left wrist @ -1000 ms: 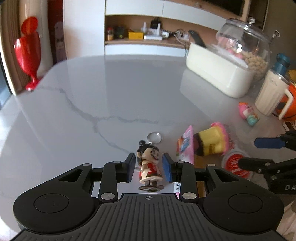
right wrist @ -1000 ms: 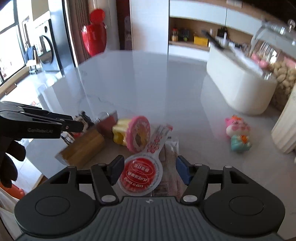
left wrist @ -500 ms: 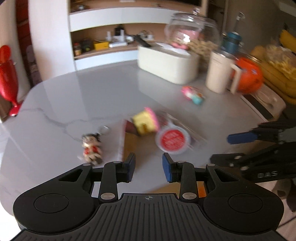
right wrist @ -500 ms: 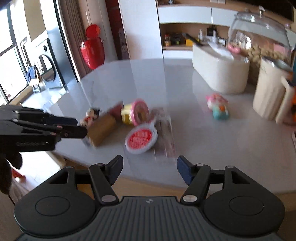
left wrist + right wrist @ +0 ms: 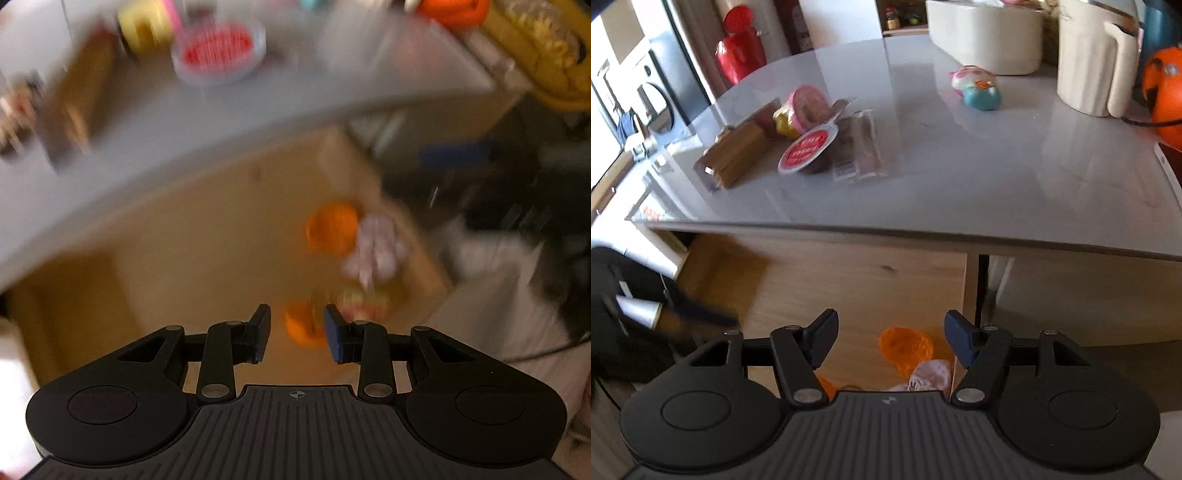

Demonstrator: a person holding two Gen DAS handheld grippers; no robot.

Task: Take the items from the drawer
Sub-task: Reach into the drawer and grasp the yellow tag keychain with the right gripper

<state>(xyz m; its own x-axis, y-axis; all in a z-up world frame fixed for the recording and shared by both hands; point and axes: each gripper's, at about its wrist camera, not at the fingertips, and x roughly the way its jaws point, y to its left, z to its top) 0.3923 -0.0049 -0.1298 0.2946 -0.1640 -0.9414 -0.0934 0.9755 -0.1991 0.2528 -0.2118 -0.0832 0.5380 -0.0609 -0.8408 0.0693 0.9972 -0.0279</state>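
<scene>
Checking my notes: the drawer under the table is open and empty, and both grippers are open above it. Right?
Not empty. The right wrist view shows the drawer holding an orange item and a pale pink one. The rest holds: right gripper and left gripper are open.

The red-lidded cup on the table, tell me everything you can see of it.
The red-lidded cup is a small round tub lying tipped on the grey tabletop, its foil-like lid facing the camera: red with white print and a pale rim. The body behind looks dark. It leans among other things: a yellow and pink toy behind it, a clear wrapped snack pack at its right. Neither tool touches it.
</scene>
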